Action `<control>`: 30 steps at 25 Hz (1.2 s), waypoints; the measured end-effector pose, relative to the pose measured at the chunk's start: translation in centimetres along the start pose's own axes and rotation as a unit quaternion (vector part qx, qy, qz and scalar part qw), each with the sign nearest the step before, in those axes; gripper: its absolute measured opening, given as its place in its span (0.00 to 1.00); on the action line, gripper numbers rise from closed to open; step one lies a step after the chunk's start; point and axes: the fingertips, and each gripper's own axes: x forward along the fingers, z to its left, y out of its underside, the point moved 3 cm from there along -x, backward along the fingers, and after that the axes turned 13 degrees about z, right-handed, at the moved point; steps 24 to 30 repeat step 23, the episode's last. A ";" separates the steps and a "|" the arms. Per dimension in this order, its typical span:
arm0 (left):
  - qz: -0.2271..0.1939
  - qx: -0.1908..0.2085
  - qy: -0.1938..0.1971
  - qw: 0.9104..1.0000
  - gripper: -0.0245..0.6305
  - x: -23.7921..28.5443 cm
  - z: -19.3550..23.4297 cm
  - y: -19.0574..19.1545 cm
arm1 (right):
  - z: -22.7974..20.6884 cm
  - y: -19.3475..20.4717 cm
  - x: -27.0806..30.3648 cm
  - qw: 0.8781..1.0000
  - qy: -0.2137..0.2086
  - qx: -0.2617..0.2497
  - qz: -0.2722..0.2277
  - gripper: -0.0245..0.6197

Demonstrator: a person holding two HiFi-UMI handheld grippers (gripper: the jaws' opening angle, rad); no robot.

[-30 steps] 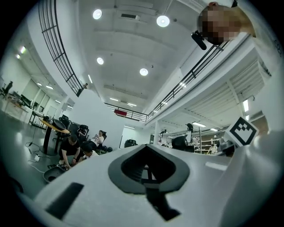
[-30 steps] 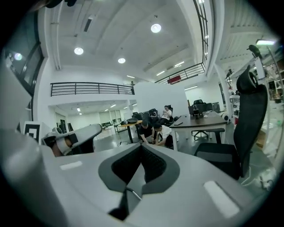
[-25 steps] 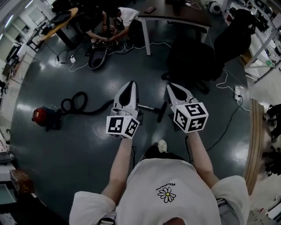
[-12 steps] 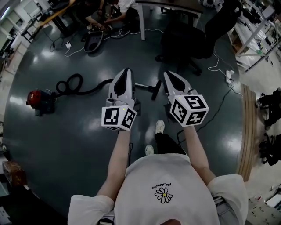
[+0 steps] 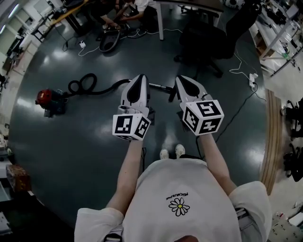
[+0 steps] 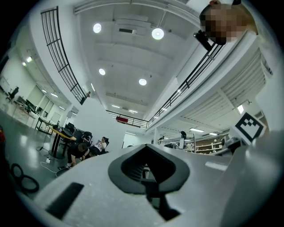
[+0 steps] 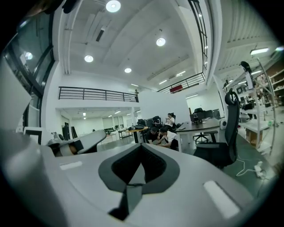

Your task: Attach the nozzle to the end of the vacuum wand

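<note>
In the head view a red vacuum canister [image 5: 47, 100] sits on the dark floor at the left. Its black hose [image 5: 83, 85] coils, then runs right to the silver wand [image 5: 158, 86]. A black nozzle [image 5: 172, 94] lies at the wand's end; I cannot tell whether the two are joined. My left gripper [image 5: 140, 77] and right gripper [image 5: 182, 80] are held side by side above the floor, over the wand and nozzle in this view. Both are shut and hold nothing. The left gripper view shows shut jaws [image 6: 146, 148] against ceiling and hall, as does the right gripper view [image 7: 141, 148].
A black office chair [image 5: 208, 38] and a desk [image 5: 189, 7] stand behind the wand. People crouch at the back by another vacuum [image 5: 111, 40]. Cables and a power strip [image 5: 253, 78] lie on the floor at the right. The person's feet [image 5: 171, 152] stand below the grippers.
The person has stepped, and both feet now stand together. The canister, wand and chair have shifted up in the picture. Both grippers stayed shut and side by side.
</note>
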 end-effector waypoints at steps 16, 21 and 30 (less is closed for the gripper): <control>0.010 0.002 0.043 0.999 0.04 1.1 -6.1 1.2 | -1.1 0.1 -4.3 0.999 -0.034 -0.039 -0.016 0.05; -0.006 0.003 0.059 0.998 0.04 0.4 -7.3 -0.7 | -0.1 -1.6 -5.9 0.995 -0.095 -0.004 -0.040 0.05; -0.014 0.005 0.065 0.998 0.04 0.0 -7.6 -1.5 | 0.4 -2.4 -6.7 0.992 -0.110 -0.002 -0.054 0.05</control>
